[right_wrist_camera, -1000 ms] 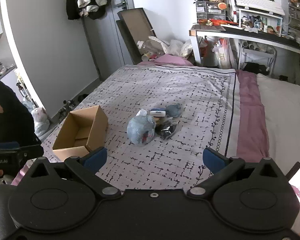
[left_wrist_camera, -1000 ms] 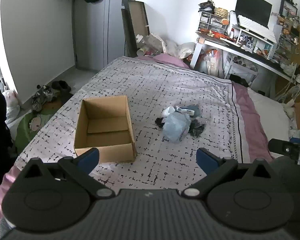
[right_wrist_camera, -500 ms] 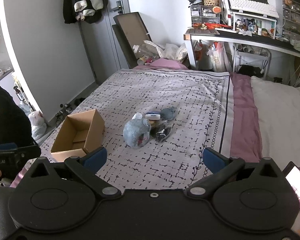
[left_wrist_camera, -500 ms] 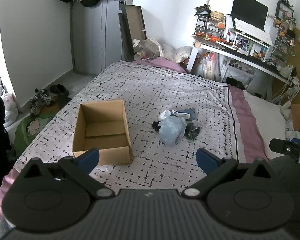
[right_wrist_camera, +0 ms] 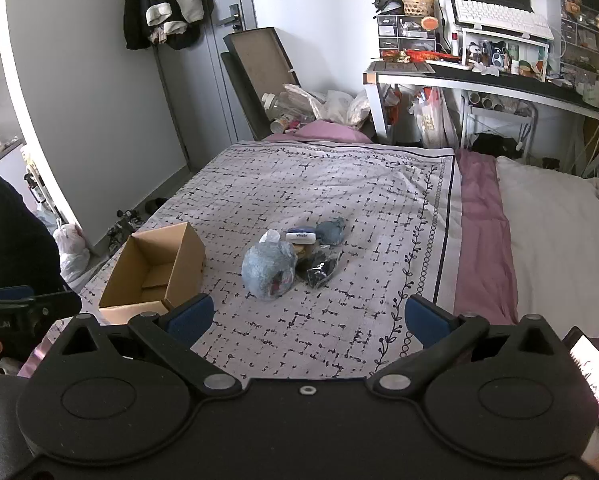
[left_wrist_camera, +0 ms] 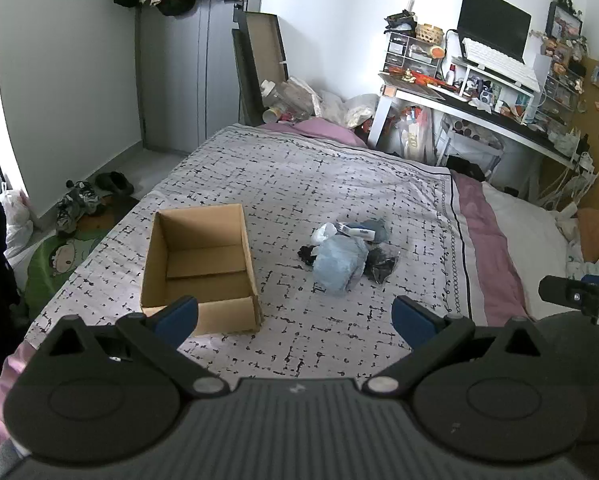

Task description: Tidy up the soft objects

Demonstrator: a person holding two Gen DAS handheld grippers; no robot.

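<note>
The bed cover [left_wrist_camera: 299,184] is light grey with little black marks all over, and it has a pink stripe [left_wrist_camera: 487,240] down one side. The box [left_wrist_camera: 201,268] is plain brown. The see-through bag [left_wrist_camera: 339,264] looks pale blue. The small bundle [left_wrist_camera: 381,262] beside it is black. Both grippers have blue pads [right_wrist_camera: 189,316].

A bed [left_wrist_camera: 339,184] covered by a grey-white blanket [right_wrist_camera: 339,184] with a black dashed grid carries two groups, well apart — an open cardboard box [left_wrist_camera: 203,268] with nothing in it, and a small heap: a pale blue plastic bag [left_wrist_camera: 339,264], dark bundles [left_wrist_camera: 381,262] touching it, and a white tube [left_wrist_camera: 357,232] on top.
</note>
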